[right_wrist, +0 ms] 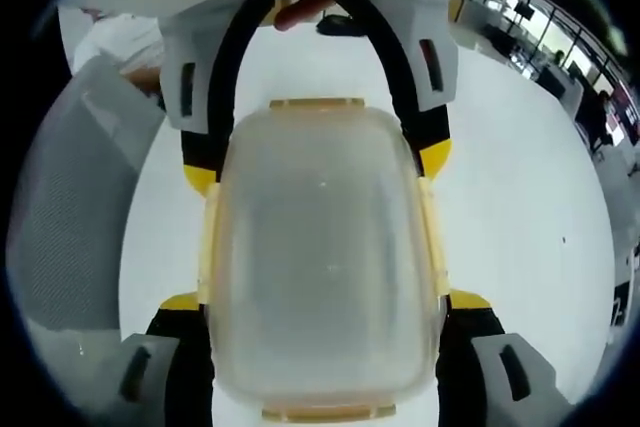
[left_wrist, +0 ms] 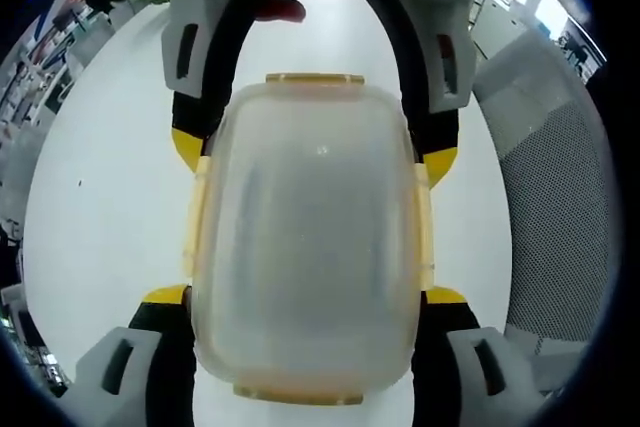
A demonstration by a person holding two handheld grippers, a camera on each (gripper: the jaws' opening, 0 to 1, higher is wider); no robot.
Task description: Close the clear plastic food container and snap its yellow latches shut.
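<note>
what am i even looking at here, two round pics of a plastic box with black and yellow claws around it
A person holds a two-jaw gripper in each hand, and each gripper carries a fisheye camera. The two views face each other across a clear food container with yellow latches, on a white table. In the left gripper view, the left gripper rises from the bottom and the right gripper enters from the top. Both sets of jaws flank the container's sides; actual contact is hard to judge.
</note>
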